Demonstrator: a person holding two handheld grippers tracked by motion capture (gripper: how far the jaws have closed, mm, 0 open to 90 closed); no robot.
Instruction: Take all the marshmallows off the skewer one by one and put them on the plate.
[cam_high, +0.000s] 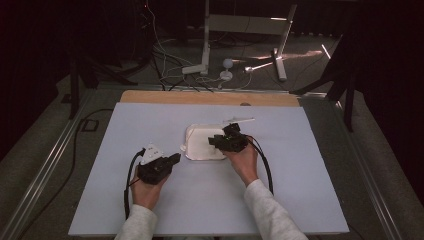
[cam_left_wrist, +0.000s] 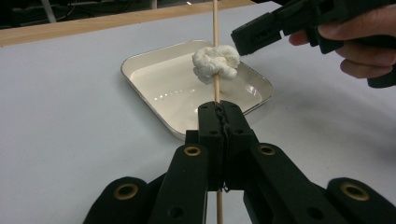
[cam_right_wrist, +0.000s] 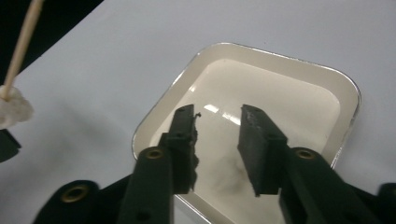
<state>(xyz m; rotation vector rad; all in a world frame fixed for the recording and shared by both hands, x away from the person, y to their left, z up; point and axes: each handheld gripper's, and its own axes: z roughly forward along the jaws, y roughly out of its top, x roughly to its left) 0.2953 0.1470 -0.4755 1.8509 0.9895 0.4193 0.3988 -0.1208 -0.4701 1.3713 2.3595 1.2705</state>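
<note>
My left gripper (cam_left_wrist: 219, 109) is shut on a thin wooden skewer (cam_left_wrist: 215, 28) that stands upright through its jaws. A white, doughy lump (cam_left_wrist: 215, 63) is speared on the skewer just above the jaws. Behind it lies a shallow cream tray (cam_left_wrist: 159, 84) with a metal rim. In the high view the left gripper (cam_high: 176, 159) sits just left of the tray (cam_high: 200, 150). My right gripper (cam_right_wrist: 217, 116) hangs open over the tray's floor (cam_right_wrist: 266, 88) with nothing between its jaws. From there the lump (cam_right_wrist: 14, 109) and skewer (cam_right_wrist: 23, 42) stand off to the left.
The tray rests on a pale sheet (cam_high: 200, 200) covering the table, with a wooden edge (cam_high: 210, 97) at the back. Beyond it, a white stand's legs (cam_high: 205, 65) and loose cables lie on the floor. Dark frames flank both sides.
</note>
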